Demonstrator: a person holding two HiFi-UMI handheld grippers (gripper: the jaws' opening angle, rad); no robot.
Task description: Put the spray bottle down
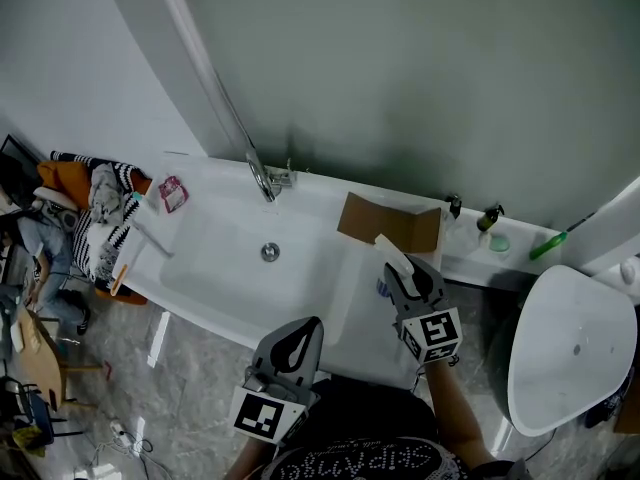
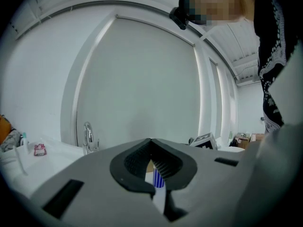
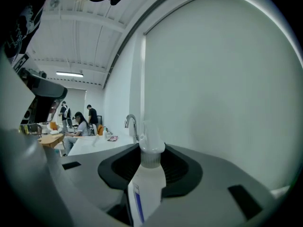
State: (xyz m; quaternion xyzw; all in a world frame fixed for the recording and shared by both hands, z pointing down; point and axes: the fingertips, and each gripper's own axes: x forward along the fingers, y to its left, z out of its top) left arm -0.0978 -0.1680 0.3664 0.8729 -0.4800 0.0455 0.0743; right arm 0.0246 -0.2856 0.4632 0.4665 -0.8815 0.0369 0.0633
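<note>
A white spray bottle with a blue label stands upright between the jaws of my right gripper, over the near right part of the white bathtub. In the right gripper view the bottle fills the gap, its neck and nozzle rising above the right gripper, which is shut on it. My left gripper hovers at the tub's near rim with nothing in it. In the left gripper view the left gripper has its tips touching, and the bottle shows beyond them.
A chrome faucet stands at the tub's far rim. A brown cardboard piece leans just behind the bottle. Small bottles and a green brush sit on the ledge at right. A white toilet stands at right, clothes at left.
</note>
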